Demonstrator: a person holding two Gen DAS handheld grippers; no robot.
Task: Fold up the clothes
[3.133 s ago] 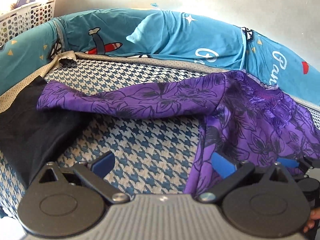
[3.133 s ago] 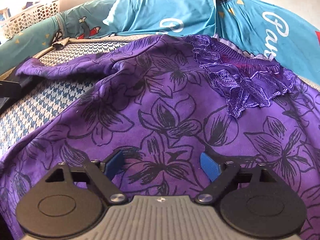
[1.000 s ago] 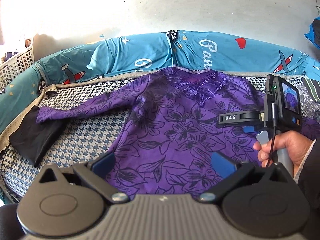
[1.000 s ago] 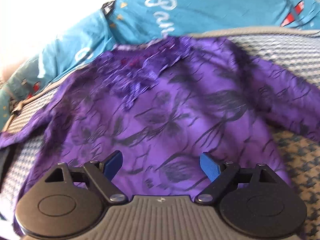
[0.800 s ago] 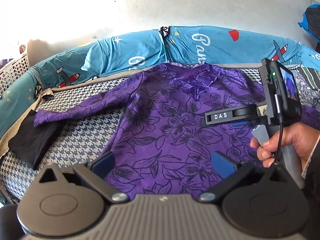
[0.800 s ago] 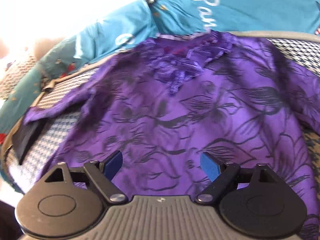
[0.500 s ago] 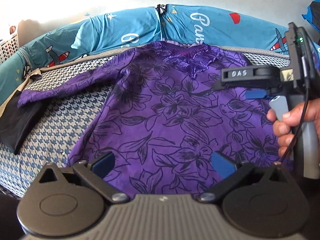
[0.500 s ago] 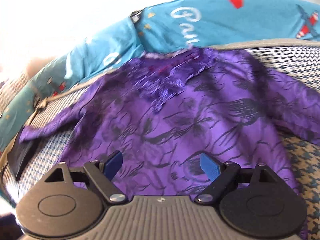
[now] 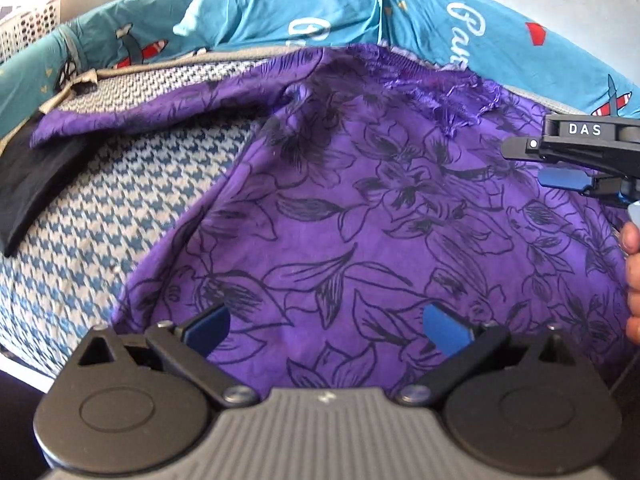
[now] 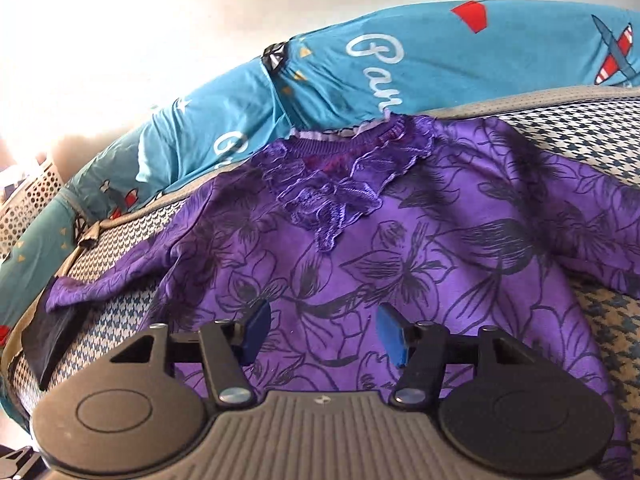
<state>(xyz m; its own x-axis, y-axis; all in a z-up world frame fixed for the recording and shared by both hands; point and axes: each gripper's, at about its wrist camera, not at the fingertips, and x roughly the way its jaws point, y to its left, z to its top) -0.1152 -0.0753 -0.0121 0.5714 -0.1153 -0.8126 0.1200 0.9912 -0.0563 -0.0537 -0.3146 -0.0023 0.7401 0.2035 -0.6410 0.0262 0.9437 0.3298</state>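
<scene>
Purple floral top [image 9: 360, 208] lies flat, face up on the houndstooth mattress [image 9: 100, 216], collar toward the far edge. Left gripper [image 9: 326, 326] gapes wide above the hem; right gripper [image 10: 318, 330] is closing, nothing pinched.

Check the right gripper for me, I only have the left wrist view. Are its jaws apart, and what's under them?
Observer: Apart, and closing. The right gripper sits over the front of the purple top, below the lace neckline. Flat cloth lies under the gap and no fold is pinched.
Operator: The sleeve on that side is blocked by the gripper for me. Is it folded in?
Observer: No. That sleeve lies spread outward across the houndstooth cover.
</scene>
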